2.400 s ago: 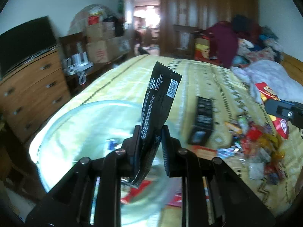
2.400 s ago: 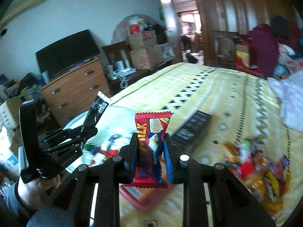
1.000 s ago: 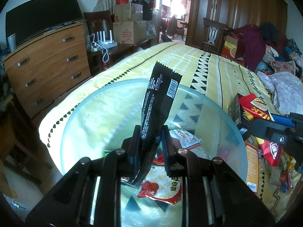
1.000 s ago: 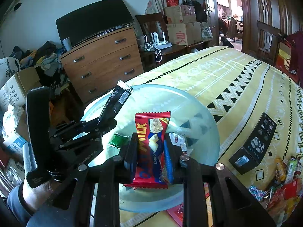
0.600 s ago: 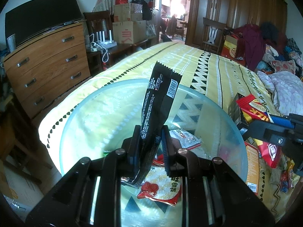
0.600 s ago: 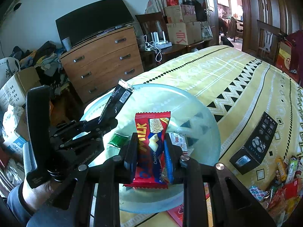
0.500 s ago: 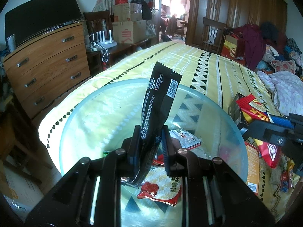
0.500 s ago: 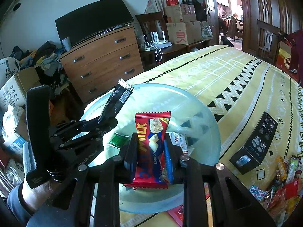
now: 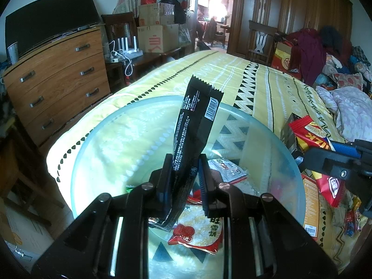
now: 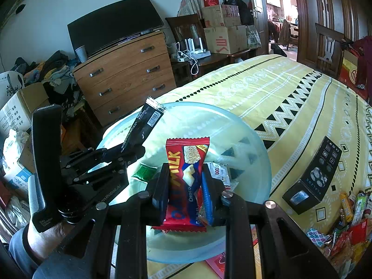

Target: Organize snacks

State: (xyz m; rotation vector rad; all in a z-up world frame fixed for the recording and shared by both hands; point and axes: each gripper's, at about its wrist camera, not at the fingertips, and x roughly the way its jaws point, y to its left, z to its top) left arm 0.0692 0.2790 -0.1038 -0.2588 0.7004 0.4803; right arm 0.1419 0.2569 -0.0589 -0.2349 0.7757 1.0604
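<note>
Two tools, left point(image 9: 184, 174) and right point(image 10: 186, 183), each pinching one wrapper: black point(image 9: 194, 127), red point(image 10: 186, 176). One glass bowl point(image 10: 260, 158), one black box point(image 10: 313, 179).

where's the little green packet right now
In the right wrist view, the green packet lies inside the glass bowl, left of the red bar held by the right tongs.

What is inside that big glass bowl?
In the bowl lie a green packet, a white packet and a red-white rice cracker bag. The grippers and their held bars cover parts of the bottom.
</note>
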